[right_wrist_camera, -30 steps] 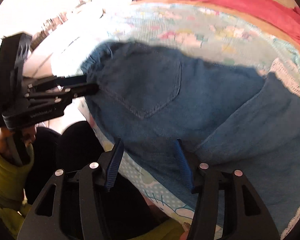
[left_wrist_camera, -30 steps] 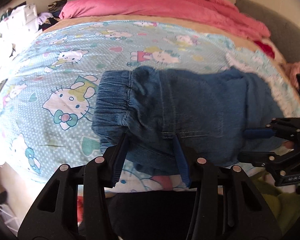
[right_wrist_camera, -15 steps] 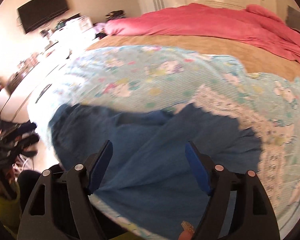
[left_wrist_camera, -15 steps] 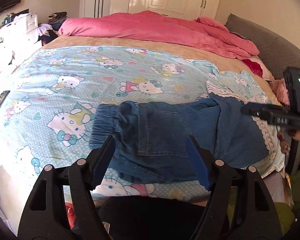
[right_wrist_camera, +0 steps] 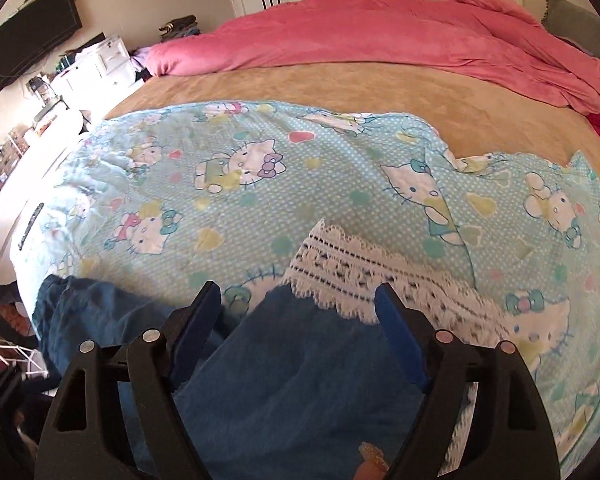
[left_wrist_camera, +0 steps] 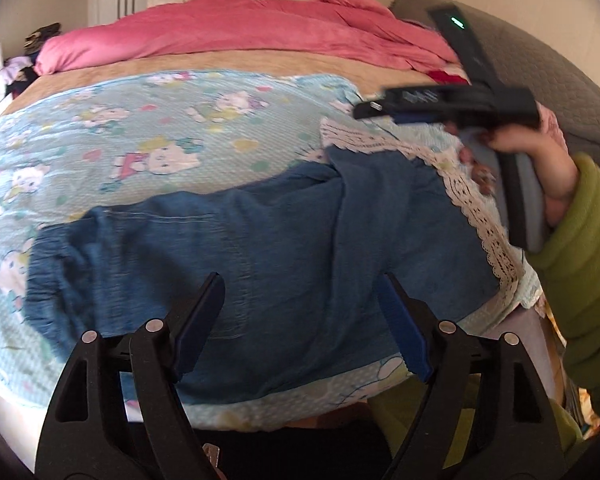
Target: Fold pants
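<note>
Blue denim pants [left_wrist_camera: 260, 248] lie folded on the light blue Hello Kitty sheet [left_wrist_camera: 148, 136] near the bed's front edge, waistband at the left. My left gripper [left_wrist_camera: 300, 312] is open and empty, above the pants' near part. The right gripper [left_wrist_camera: 384, 114] shows in the left wrist view, held in a hand with a green sleeve above the pants' right end. In the right wrist view my right gripper [right_wrist_camera: 298, 318] is open and empty over the pants [right_wrist_camera: 292, 380], beside the sheet's white lace hem [right_wrist_camera: 364, 276].
A pink duvet [right_wrist_camera: 380, 36] lies bunched across the far side of the bed on a tan cover [right_wrist_camera: 340, 88]. A grey headboard [left_wrist_camera: 540, 64] is at the right. White drawers [right_wrist_camera: 100, 64] and a wall television [right_wrist_camera: 32, 36] stand at the left.
Both grippers have let go of the pants, opened wide and pulled back from the cloth. The right gripper has risen and swung toward the pants' right end.
</note>
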Demonstrator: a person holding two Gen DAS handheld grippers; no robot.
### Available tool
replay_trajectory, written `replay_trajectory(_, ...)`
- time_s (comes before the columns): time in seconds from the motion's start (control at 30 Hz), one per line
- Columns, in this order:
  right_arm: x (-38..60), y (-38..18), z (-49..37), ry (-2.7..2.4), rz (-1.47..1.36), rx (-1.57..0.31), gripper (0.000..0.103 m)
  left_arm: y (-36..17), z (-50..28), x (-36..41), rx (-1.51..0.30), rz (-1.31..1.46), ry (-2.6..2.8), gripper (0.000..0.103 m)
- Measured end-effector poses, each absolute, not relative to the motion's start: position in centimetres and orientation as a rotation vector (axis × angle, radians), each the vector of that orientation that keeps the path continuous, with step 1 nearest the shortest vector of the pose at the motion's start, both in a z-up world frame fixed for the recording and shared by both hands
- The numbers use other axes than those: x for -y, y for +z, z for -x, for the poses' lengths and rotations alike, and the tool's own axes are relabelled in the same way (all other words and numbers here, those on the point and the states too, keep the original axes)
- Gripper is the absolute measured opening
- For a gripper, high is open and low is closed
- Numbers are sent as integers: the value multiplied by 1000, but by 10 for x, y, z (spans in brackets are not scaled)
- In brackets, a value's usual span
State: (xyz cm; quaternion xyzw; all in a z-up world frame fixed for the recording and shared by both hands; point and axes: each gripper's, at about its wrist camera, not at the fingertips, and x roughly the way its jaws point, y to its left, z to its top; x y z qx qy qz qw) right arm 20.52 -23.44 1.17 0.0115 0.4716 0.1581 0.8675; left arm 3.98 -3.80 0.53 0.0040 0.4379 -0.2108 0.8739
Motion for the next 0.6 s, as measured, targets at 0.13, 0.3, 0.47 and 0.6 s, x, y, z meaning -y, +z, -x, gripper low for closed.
replay_trajectory(0.13,212,-10,-240,318,27,-1048,78,-10,-51,62,-953,-31,-483,71)
replay_trajectory(0.3,192,-41,-267,264,89,-1114,78,-30,-63,80,-1006,-55,-503,71)
replay_trajectory(0.47,191,-53,-275,226,143,-1094,48,-46,-74,86,-1037,-61,-500,71)
replay_trajectory(0.6,209,-46,-272,279,109,-1049,11,-50,-78,90,-1034,-62,-500,71)
